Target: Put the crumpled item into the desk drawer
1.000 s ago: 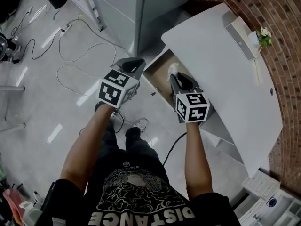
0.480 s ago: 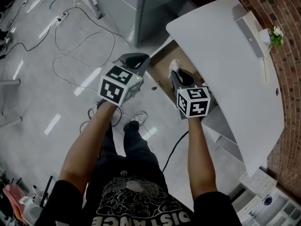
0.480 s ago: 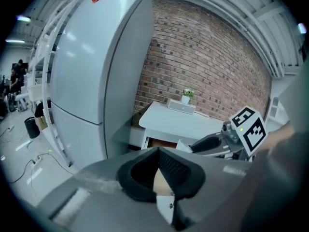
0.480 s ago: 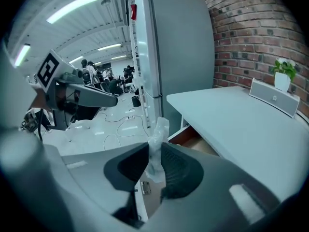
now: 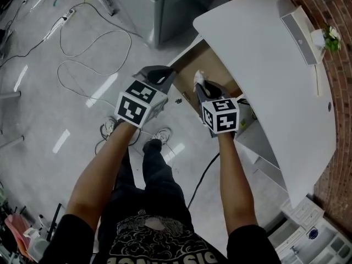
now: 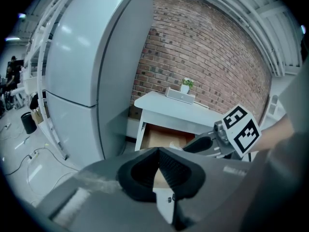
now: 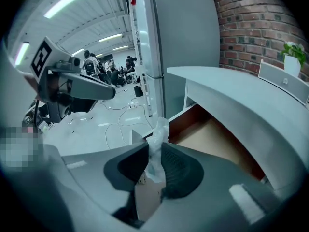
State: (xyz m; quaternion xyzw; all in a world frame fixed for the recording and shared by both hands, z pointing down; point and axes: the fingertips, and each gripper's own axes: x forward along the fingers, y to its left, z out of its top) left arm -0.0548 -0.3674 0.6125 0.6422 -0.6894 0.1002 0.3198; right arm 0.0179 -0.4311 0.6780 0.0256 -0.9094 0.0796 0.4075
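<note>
A white desk point(image 5: 269, 59) stands against the brick wall, and its drawer point(image 5: 217, 67) is pulled out, showing a bare brown bottom point(image 7: 212, 139). My right gripper point(image 5: 199, 87) is shut on the crumpled white item point(image 5: 198, 76), which sticks up past the jaw tips point(image 7: 161, 126). It hangs over the drawer's front near corner. The right gripper point(image 7: 154, 145) pinches the item between both pads. My left gripper point(image 5: 165, 70) hovers over the floor just left of the drawer front, shut point(image 6: 158, 150) with nothing in it. From there the drawer point(image 6: 164, 137) and the right gripper point(image 6: 212, 141) show ahead.
A tall grey cabinet point(image 5: 165, 4) stands left of the desk. Cables point(image 5: 93, 43) loop across the glossy floor. A long white box point(image 5: 300, 29) and a small plant point(image 5: 331, 37) sit on the desk's far edge. The person's shoes point(image 5: 162, 136) are below the grippers.
The head view has shifted a little. Both grippers keep much the same stance; the right one still holds the crumpled item over the drawer's front.
</note>
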